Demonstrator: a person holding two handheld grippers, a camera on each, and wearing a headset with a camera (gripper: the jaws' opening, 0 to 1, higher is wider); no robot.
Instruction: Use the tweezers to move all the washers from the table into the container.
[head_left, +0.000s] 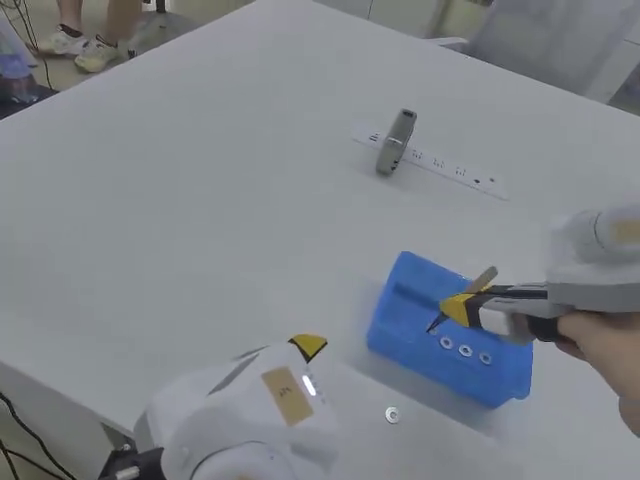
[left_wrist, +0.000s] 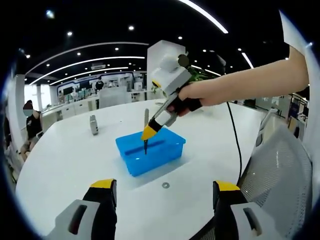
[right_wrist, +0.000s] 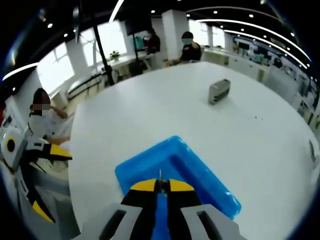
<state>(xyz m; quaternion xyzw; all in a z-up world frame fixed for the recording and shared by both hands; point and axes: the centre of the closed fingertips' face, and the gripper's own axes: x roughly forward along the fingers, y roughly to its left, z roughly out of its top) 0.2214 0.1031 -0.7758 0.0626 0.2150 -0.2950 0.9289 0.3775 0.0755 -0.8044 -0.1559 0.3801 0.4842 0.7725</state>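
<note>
Washer (head_left: 392, 415) is lying on table (head_left: 200, 200) just ahead of spread fingers of your left gripper (left_wrist: 164, 189), while your right gripper (head_left: 460, 308) is pinching tweezers (head_left: 440, 318) w/ tips hanging over container (head_left: 408, 298), washer off to their left.

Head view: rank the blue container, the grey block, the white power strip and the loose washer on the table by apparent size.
1. blue container
2. white power strip, long but thin
3. grey block
4. loose washer
The strip and block lie farther from the camera, so their true size is unsure.
</note>
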